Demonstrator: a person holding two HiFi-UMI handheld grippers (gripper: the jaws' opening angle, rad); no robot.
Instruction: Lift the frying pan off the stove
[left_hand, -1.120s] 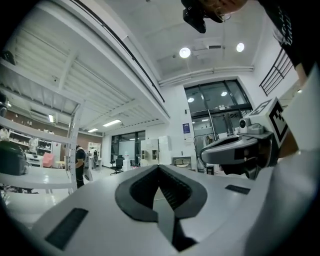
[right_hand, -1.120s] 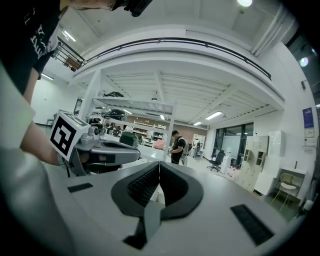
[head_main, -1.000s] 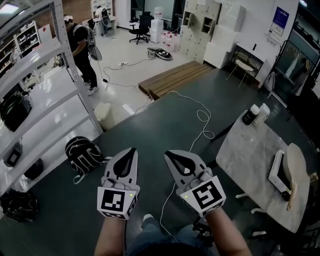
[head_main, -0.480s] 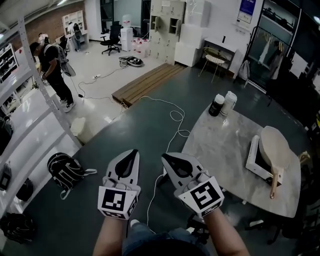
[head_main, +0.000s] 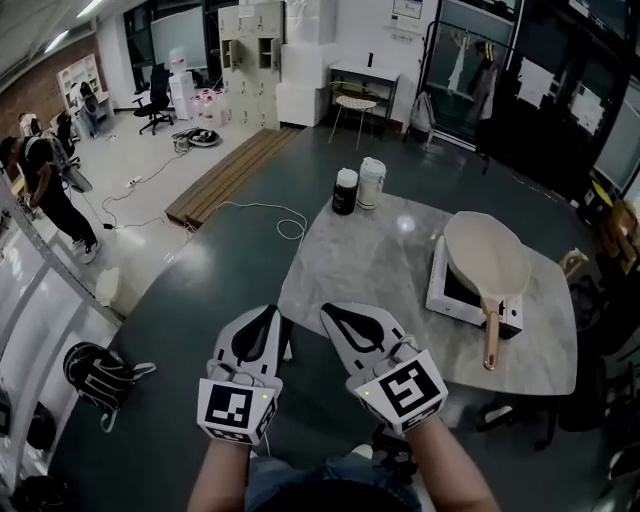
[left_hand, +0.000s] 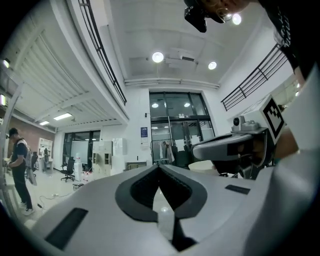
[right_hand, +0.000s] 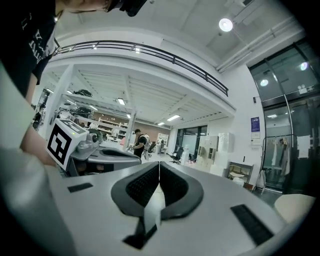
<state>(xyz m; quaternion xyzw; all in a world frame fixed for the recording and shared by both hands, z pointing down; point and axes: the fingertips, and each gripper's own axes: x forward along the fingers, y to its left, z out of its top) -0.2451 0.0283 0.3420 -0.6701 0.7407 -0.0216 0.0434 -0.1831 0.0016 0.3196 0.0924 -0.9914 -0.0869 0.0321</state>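
Sitting on the white stove (head_main: 445, 292) at the right side of the marble table (head_main: 370, 260), the frying pan (head_main: 487, 252) is pale cream, smooth and roundish. Its long axis runs from the bowl at the far end to a slim wooden handle (head_main: 491, 335), which points back toward the person and overhangs the stove's near edge. Left gripper (head_main: 268, 312) and right gripper (head_main: 328, 312) have their jaws pressed together on nothing, side by side, well apart from the pan

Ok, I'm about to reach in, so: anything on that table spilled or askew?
Nothing stands out. The frying pan sits on the stove, handle toward the near edge of the table; the black jar and white jar stand upright, nothing spilled.
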